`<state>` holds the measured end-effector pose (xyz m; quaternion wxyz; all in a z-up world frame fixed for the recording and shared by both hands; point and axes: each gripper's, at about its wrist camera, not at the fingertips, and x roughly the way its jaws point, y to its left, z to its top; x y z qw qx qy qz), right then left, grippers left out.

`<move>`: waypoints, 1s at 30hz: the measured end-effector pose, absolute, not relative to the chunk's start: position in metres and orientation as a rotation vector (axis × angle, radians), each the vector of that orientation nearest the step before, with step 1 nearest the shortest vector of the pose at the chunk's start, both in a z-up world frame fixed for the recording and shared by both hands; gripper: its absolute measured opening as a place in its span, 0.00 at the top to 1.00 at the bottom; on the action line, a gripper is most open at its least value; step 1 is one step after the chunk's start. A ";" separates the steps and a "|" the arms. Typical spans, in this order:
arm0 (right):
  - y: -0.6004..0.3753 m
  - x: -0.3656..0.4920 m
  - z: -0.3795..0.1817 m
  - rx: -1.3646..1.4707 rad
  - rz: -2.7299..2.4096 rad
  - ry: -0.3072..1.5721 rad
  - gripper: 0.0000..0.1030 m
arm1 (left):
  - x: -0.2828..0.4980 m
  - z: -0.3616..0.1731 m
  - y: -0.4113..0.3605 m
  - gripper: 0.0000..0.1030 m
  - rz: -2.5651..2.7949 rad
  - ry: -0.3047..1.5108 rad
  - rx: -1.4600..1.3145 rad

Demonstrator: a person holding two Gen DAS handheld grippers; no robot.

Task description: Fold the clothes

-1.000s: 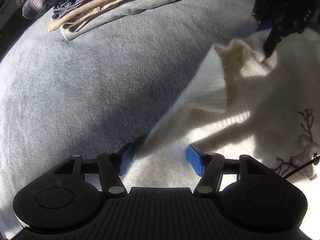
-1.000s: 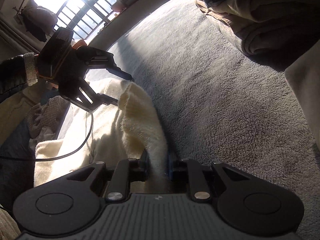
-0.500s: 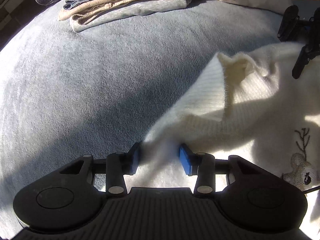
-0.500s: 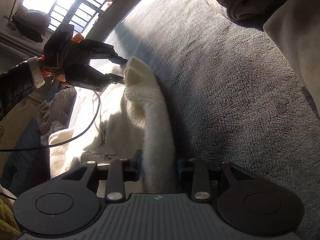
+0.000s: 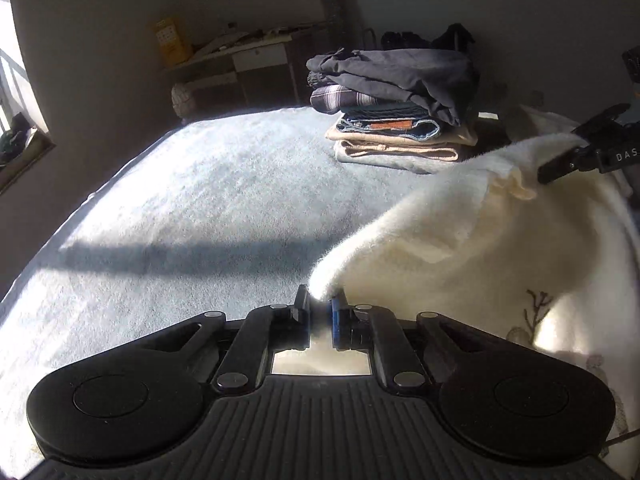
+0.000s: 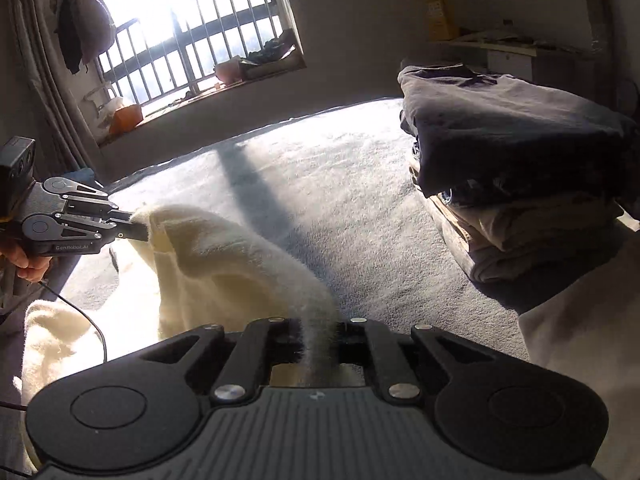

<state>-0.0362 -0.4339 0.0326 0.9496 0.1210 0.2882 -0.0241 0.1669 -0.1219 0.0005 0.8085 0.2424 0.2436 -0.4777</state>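
The left gripper [image 5: 321, 307] is pinching one corner of a cream sweater [image 5: 460, 248], its blue-padded jaws pressed together on the fluffy cloth. The right gripper [image 6: 320, 334] is closing on the opposite corner of the same garment, a strip of the knit running between its jaws. The sweater is hanging stretched between the two tools above the near part of a grey bedspread [image 5: 192, 208], with the rest of it drooping toward the near edge.

The left wrist view is showing a brown embroidered motif [image 5: 536, 312] on the sweater's front, which the right wrist view is not showing. It is also showing the stack of folded clothes [image 5: 394, 120] in full, layer by layer, near the far right corner of the bedspread, and a cluttered desk [image 5: 256, 60] against the wall behind.

The right wrist view is showing a barred window [image 6: 192, 40] with sun streaming through it, the person's hand [image 6: 24, 260] gripping the left tool's handle, and a black cable [image 6: 80, 320] trailing over the cloth. There the stack is looming close at the right.
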 end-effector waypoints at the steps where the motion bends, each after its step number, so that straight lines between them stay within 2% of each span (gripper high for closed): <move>1: -0.426 -0.033 0.048 0.213 -0.041 0.543 0.92 | 0.161 0.011 -0.104 0.93 -0.988 0.502 0.465; 9: -0.327 -0.014 0.179 -0.044 0.109 0.222 0.92 | 0.098 0.094 0.028 0.93 -0.737 0.285 0.093; 16: -0.248 -0.022 0.275 -0.165 0.191 -0.024 0.92 | 0.041 0.165 0.085 0.93 -0.594 0.083 -0.037; 23: -0.209 -0.051 0.322 -0.209 0.243 -0.195 0.92 | -0.009 0.220 0.109 0.93 -0.470 -0.122 -0.178; 30: -0.199 -0.089 0.342 -0.196 0.278 -0.314 0.92 | -0.061 0.238 0.117 0.93 -0.444 -0.211 -0.210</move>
